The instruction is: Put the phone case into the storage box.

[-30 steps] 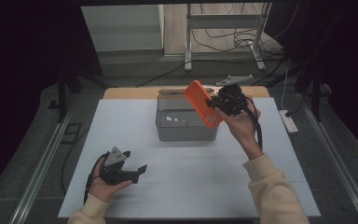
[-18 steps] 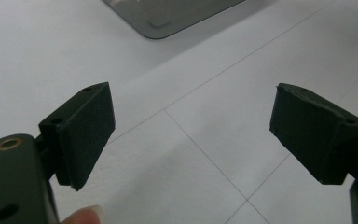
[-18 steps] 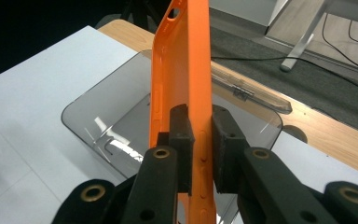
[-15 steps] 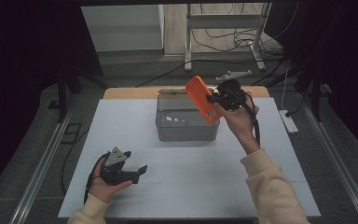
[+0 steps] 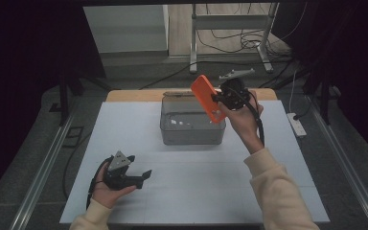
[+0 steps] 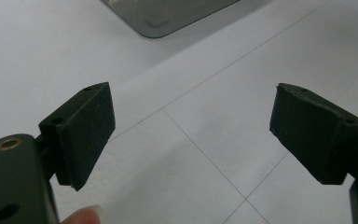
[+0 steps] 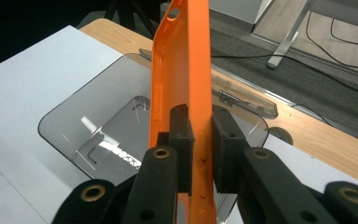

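Note:
An orange phone case [image 5: 207, 97] hangs in the air above the right end of a clear grey plastic box [image 5: 191, 125]. My right gripper [image 5: 219, 97] is shut on the case's edge; in the right gripper view both black pads clamp the orange case [image 7: 182, 84] upright over the open box [image 7: 98, 128]. My left gripper [image 5: 143, 175] rests low at the front left of the white table top [image 5: 124, 124]. Its jaws stand wide apart in the left gripper view, the left gripper [image 6: 191, 135] holding nothing, with a corner of the box [image 6: 168, 14] far ahead.
The box's clear lid [image 7: 242, 100] lies hinged open behind it on the wooden table edge [image 5: 139, 95]. Metal rails [image 5: 43, 172] run along both sides of the table. A power strip [image 5: 298, 123] and cables [image 5: 230, 43] lie on the floor beyond.
The right hand has carried the orange case a little to the left and up above the box. The left hand and its gripper have stayed put.

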`<state>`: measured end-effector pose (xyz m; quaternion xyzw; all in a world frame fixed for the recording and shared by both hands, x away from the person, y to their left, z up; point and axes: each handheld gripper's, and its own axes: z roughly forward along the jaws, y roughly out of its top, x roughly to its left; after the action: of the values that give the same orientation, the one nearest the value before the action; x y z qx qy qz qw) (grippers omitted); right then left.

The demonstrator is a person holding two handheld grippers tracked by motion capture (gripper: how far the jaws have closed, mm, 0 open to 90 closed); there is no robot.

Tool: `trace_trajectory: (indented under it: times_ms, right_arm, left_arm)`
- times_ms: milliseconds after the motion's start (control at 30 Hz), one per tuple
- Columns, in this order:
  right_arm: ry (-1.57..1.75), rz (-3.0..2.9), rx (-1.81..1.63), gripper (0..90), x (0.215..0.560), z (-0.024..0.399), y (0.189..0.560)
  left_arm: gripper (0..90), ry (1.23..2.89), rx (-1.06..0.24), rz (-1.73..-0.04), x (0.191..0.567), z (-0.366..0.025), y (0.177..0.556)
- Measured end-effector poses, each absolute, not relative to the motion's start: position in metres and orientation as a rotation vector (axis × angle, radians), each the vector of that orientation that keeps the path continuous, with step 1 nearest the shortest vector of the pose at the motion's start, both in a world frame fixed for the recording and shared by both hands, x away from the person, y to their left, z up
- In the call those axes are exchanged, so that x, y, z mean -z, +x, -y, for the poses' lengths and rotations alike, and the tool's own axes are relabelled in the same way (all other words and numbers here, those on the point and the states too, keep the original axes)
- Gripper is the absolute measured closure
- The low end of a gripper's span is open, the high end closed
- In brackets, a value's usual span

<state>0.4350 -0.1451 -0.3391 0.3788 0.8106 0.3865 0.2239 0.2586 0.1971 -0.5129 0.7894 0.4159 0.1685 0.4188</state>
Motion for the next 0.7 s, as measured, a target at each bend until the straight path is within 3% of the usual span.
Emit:
trace_trajectory:
  times_ms: [700]
  right_arm:
    - [1.125,-2.196,-0.979,80.6,0.337,0.136,0.450]
  left_arm:
    - [14.0,1.967,-0.431,-1.034,0.510,-0.197,0.257]
